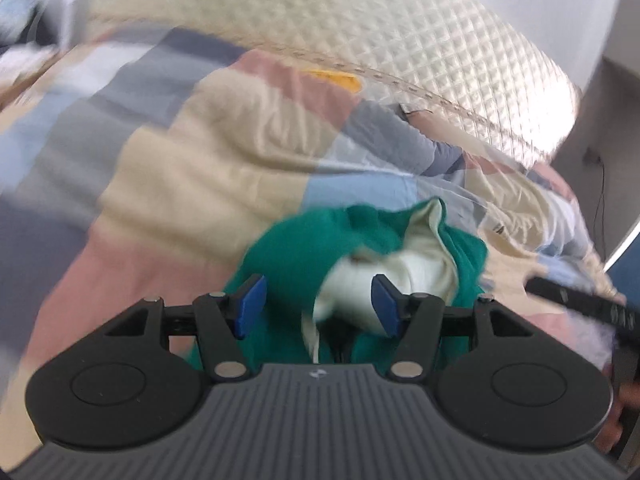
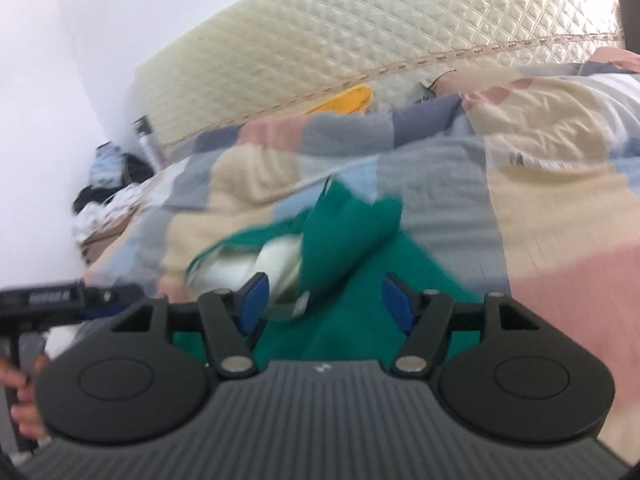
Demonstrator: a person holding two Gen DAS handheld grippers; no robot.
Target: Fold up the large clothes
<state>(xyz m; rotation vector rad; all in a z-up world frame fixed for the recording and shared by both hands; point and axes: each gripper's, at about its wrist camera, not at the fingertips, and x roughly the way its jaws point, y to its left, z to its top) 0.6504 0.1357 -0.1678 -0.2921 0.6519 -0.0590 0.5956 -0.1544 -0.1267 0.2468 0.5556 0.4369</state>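
While above green garment [image 1: 296, 248] | left fingers [image 1: 256, 304] apart, empty | right fingers [image 2: 394, 308] apart, empty

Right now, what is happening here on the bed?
A person holds a gripper in each hand over a bed with a patchwork quilt. A green garment with a pale lining lies bunched on the quilt in front of both. The left gripper and the right gripper both have their fingers apart, and neither pinches the cloth. The garment is not folded yet. Both views are blurred.

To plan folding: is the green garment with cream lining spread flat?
No, the green garment lies bunched, cream lining exposed.
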